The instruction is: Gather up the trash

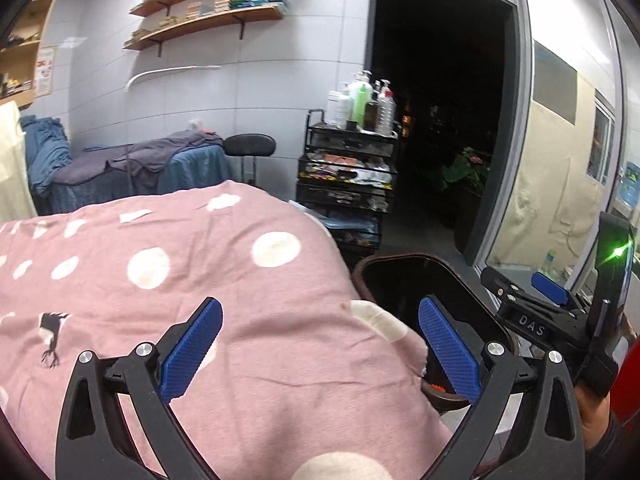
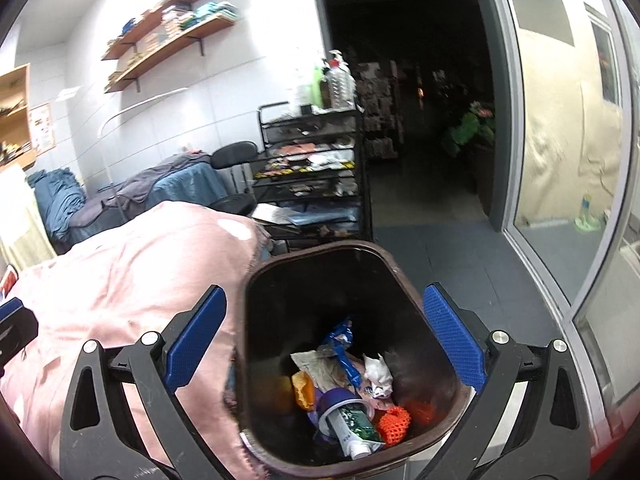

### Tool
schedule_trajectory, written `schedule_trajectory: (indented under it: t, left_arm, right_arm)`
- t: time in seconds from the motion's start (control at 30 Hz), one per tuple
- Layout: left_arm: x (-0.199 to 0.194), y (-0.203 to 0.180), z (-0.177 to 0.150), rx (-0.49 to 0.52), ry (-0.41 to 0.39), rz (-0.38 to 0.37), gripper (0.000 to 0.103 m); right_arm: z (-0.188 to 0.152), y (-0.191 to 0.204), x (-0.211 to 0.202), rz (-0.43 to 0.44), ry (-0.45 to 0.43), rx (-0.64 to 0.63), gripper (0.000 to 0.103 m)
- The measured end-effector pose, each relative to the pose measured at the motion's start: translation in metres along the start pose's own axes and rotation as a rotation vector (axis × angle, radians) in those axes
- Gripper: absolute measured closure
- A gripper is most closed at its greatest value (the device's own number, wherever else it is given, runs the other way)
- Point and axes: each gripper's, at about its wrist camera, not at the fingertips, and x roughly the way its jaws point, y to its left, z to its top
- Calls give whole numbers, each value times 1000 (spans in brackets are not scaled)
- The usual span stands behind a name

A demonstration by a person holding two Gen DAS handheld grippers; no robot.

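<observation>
Right wrist view: right gripper (image 2: 324, 340) gaped empty over brown trash bin (image 2: 394, 268); left gripper (image 1: 320, 354) gaped empty above pink dotted blanket (image 1: 168, 280). Risk, judged: bin touched blanket edge; snagging fabric could tip it.

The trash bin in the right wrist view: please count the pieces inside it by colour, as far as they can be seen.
In the brown trash bin, pieces told apart:
Orange (net, wrapper): 2
Blue (wrapper): 1
White (crumpled piece): 1
Grey-beige (crumpled paper): 1
Purple-rimmed cup holding a tube: 2
Total: 7; others may lie hidden beneath.
</observation>
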Motion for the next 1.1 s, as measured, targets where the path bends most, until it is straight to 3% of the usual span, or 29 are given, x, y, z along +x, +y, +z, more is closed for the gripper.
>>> schedule_trajectory:
  t: [0.5,1.1]
  left_arm:
    - [-55,46,-19,-111,-129,173,5]
    - [-84,58,-25,-136,-191,210,5]
  right_arm:
    - [-17,68,-49,124,-69,-122,6]
    - [-22,90,-84,175,-110,-160,6]
